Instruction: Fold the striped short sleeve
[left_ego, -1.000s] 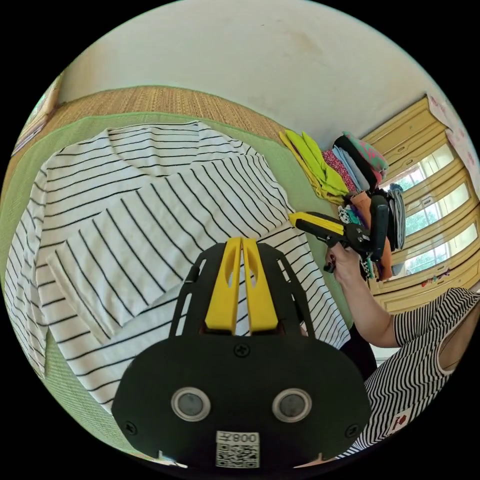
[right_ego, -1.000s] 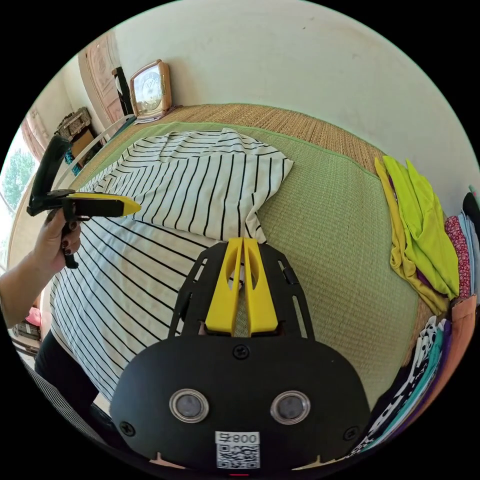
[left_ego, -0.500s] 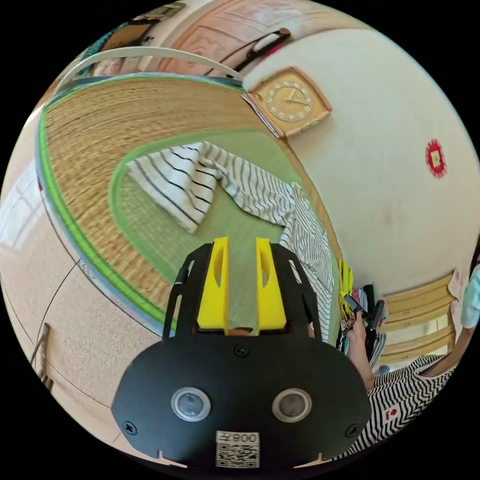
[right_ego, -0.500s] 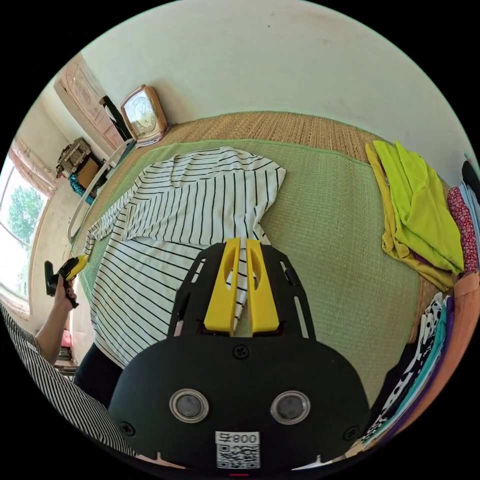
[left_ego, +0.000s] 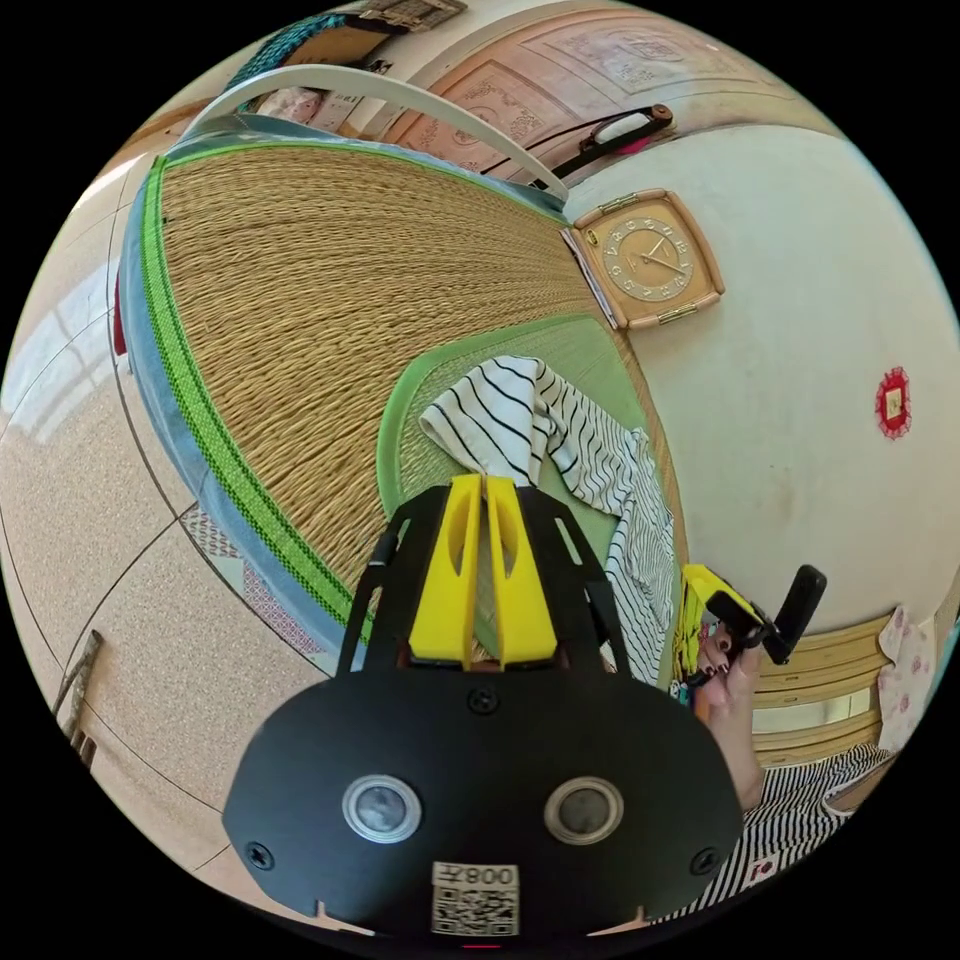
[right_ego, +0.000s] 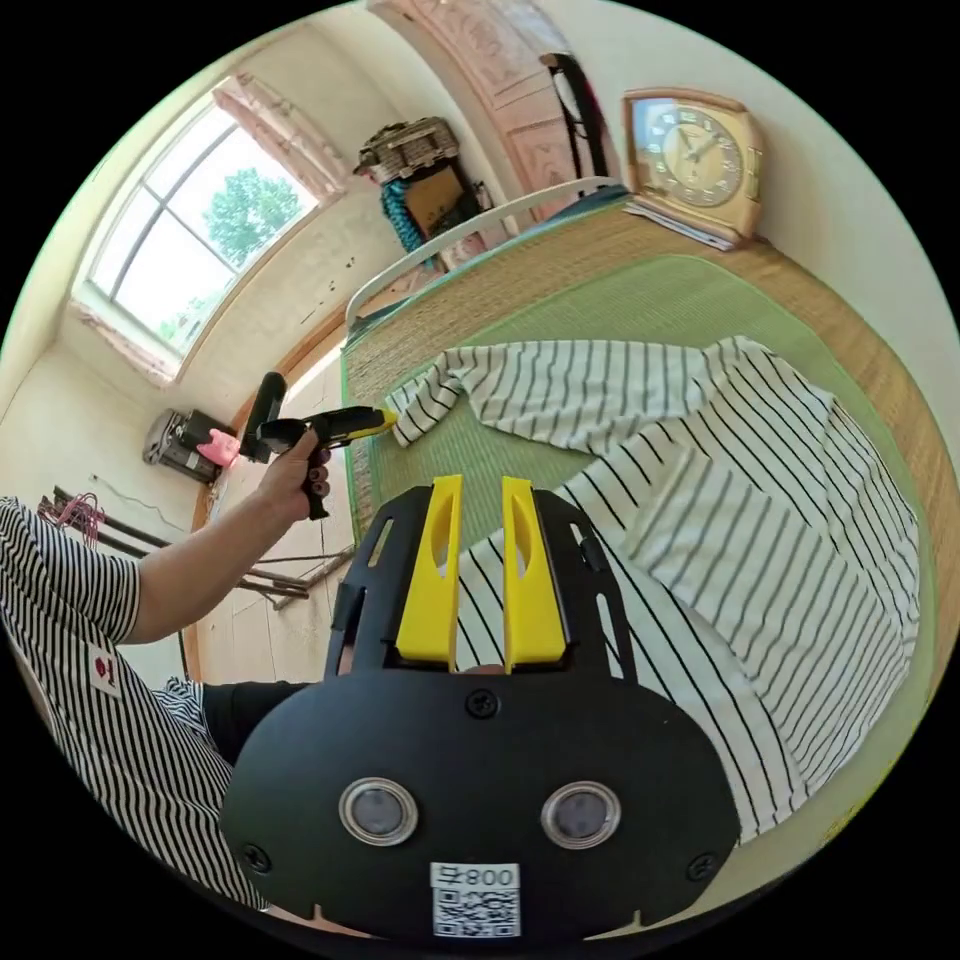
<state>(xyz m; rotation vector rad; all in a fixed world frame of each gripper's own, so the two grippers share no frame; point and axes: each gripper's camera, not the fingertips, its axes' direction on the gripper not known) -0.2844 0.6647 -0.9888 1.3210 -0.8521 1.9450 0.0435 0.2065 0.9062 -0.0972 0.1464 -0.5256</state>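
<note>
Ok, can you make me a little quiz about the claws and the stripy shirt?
1. True or false: the left claw is shut on the striped shirt's sleeve.
2. What leans against the wall? A) a clock B) a guitar C) a mirror
3. Fill in: the right claw has its jaws ____.

Key: 1 true; 2 A; 3 open.
</note>
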